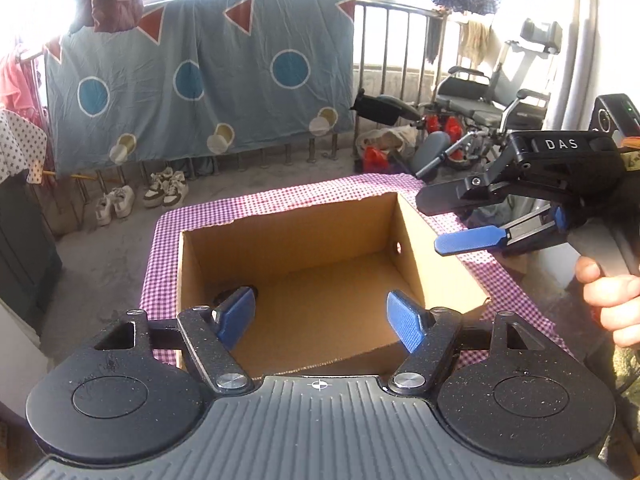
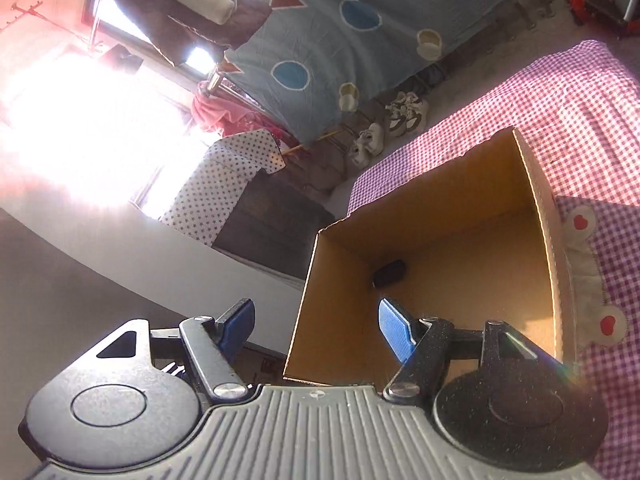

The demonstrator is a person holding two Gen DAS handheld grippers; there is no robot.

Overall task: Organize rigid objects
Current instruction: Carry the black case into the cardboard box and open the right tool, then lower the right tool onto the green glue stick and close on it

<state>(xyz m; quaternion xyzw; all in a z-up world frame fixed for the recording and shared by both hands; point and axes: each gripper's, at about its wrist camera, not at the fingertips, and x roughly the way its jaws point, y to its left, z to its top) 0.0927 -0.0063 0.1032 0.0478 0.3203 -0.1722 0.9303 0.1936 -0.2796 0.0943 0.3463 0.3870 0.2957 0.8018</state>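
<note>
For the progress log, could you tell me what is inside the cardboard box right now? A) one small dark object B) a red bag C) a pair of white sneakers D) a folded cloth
A: a single small dark object lies on the floor of the cardboard box, near one wall.

Both wrist views close above the shared box [image 1: 304, 248], right one apparently tilted.

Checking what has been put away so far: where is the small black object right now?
The small black object lies on the floor of the cardboard box, against a side wall near a corner; in the left wrist view the left gripper mostly hides it.
</note>
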